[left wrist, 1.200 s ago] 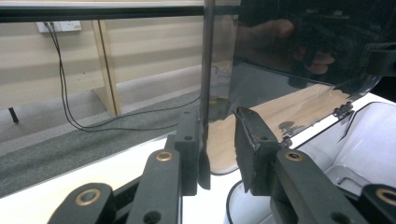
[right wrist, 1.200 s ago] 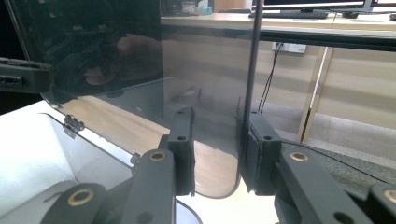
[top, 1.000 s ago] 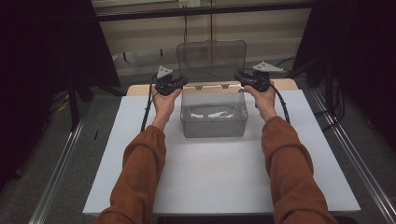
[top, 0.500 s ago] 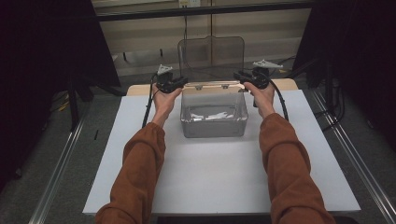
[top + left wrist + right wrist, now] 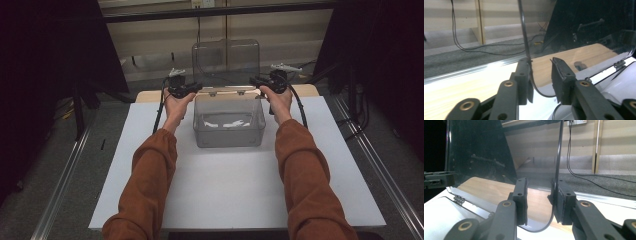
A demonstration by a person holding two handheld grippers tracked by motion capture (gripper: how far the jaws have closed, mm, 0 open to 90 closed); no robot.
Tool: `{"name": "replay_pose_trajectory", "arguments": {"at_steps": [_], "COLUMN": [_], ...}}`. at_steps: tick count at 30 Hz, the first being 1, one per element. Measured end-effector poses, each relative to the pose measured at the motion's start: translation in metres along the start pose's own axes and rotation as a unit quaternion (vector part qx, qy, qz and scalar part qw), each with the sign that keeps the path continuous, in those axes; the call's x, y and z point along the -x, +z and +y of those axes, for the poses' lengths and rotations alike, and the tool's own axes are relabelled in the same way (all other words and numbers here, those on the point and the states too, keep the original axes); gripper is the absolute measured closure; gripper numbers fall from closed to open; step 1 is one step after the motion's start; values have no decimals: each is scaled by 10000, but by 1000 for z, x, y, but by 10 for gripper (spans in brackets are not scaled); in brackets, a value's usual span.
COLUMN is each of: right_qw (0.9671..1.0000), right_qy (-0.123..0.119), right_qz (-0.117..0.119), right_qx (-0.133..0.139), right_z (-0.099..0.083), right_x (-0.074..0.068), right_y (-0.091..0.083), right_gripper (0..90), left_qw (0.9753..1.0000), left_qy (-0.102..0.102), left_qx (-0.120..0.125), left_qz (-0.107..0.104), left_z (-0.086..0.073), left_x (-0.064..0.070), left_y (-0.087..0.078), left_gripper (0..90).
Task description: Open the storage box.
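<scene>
A clear plastic box stands on the white table top, with white pieces in its bottom. Its hinged clear lid stands open, nearly upright behind it. My left gripper is at the lid's lower left corner and my right gripper at its lower right corner. In the left gripper view the gripper is open, the lid edge resting against the left jaw. In the right gripper view the gripper is open too, the lid edge lying against the right jaw.
A wooden surface shows behind the white top. Metal rails run along both sides of the table. Cables trail over the grey floor beyond, and dark curtains hang at left and right.
The lid has swung a little further up and back, and both hands have barely shifted at its lower corners.
</scene>
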State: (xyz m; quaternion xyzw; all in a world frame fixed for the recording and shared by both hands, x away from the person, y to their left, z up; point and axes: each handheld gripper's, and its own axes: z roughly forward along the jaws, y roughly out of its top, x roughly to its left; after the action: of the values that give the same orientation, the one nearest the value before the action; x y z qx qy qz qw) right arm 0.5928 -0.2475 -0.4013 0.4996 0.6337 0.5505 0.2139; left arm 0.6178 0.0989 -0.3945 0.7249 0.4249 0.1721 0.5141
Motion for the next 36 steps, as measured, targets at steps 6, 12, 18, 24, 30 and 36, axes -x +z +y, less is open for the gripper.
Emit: {"name": "replay_pose_trajectory", "arguments": {"at_steps": [6,12,18,24,30,36], "right_qw": [9999,9997,9996,9994,9992,9990], "right_qy": [-29,3,-40,84,187,219], "right_qz": [-113,-122,-207,-216,-229,-188], "right_qx": [-86,-196,-211,-260,-278,-339], "right_z": [-1,0,-1,-2,-4,-7], "right_x": [-2,-1,-3,-2,-1,0], "right_y": [3,5,7,8,10,12], "right_gripper": [623,617,593,591,576,556], "left_qw": [9998,9995,9994,9995,9993,9991], "left_qy": [-185,-302,-295,-112,-270,-285], "left_qx": [-45,-101,-162,-256,-268,-312], "left_qz": [-57,-43,-46,133,17,24], "left_z": [-1,0,1,1,-1,-2], "left_x": [-3,-3,-3,4,0,0], "left_y": [2,4,4,6,8,8], "left_gripper": [645,638,632,575,555,541]}}
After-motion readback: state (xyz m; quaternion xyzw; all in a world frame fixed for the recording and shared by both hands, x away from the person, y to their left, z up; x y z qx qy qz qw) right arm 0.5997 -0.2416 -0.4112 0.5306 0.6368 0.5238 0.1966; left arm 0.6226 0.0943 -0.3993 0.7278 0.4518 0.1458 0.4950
